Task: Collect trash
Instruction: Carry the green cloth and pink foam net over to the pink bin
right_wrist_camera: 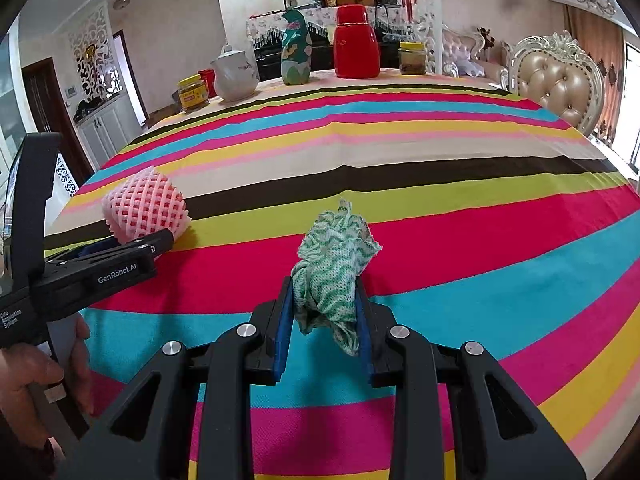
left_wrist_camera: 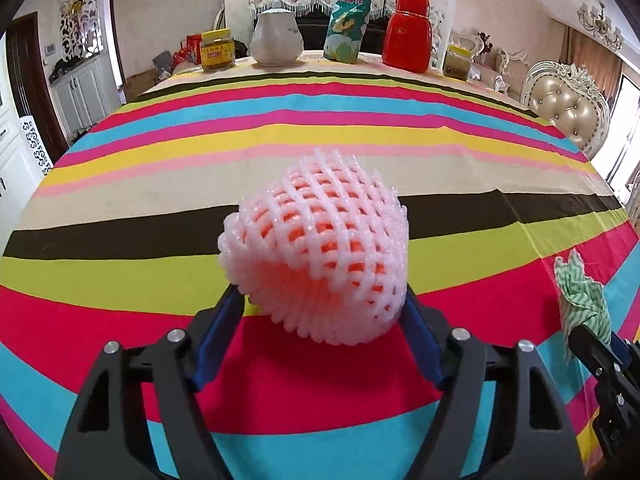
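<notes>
My left gripper is shut on a pink foam fruit net and holds it above the striped tablecloth; the net also shows at the left in the right wrist view. My right gripper is shut on a crumpled green-and-white cloth, held above the table. That cloth also shows at the right edge in the left wrist view.
At the table's far edge stand a yellow-lidded jar, a white teapot, a green snack bag, a red thermos and another jar. A padded chair stands at the right.
</notes>
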Tool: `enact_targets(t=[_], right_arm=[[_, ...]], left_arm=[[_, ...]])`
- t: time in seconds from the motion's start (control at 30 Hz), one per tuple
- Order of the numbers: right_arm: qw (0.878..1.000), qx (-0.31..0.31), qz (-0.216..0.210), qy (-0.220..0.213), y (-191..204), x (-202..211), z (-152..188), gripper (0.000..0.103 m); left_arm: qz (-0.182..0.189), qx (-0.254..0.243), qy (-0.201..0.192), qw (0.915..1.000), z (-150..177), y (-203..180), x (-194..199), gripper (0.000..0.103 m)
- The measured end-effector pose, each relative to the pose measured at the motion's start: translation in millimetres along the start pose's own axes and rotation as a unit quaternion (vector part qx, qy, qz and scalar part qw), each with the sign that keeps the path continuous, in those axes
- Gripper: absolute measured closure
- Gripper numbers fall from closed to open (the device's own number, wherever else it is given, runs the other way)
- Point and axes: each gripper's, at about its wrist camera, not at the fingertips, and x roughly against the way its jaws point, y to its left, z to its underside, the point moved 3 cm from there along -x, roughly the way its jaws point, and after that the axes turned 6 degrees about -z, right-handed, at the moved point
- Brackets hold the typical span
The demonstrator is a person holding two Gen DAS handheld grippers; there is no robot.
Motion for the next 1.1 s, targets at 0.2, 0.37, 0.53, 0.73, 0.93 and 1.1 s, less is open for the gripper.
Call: enact_targets(t=[0.2, 0.37, 0.53, 0.73, 0.93, 1.1], right_arm=[[1.000, 0.001, 0.000, 0.000, 0.9, 0.5, -0.1, 0.075], [1.000, 0.001, 0.001, 0.000, 0.9, 0.3, -0.1, 0.075], [1.000, 0.003, 0.003, 0.001, 1.9, 0.5, 1.4, 0.075], [1.000, 0.008, 0.006, -0.006, 3.5, 3.5, 1.3, 0.075], [0.999, 0.031, 0.008, -0.026, 12.7, 10.7, 3.4, 0.075], [0.999, 0.042, -0.001, -0.031, 20.5, 13.2, 3.9, 0.075]], left_arm=[[0.005, -0.003, -0.005, 1.0000, -1.7, -2.3, 0.6, 0.053], [0.010, -0.004, -0.021, 0.9997, -0.5, -3.6, 6.6, 0.063], [0.012, 0.006, -0.035, 0.9993, 0.8, -0.5, 13.7, 0.064], [0.009, -0.002, -0.065, 0.9979, 12.2, -0.5, 40.9, 0.064], [0.002, -0.006, -0.104, 0.9946, 30.1, 11.8, 84.0, 0.064], [-0.002, -0.007, -0.123, 0.9924, 52.0, 28.9, 112.2, 0.064]])
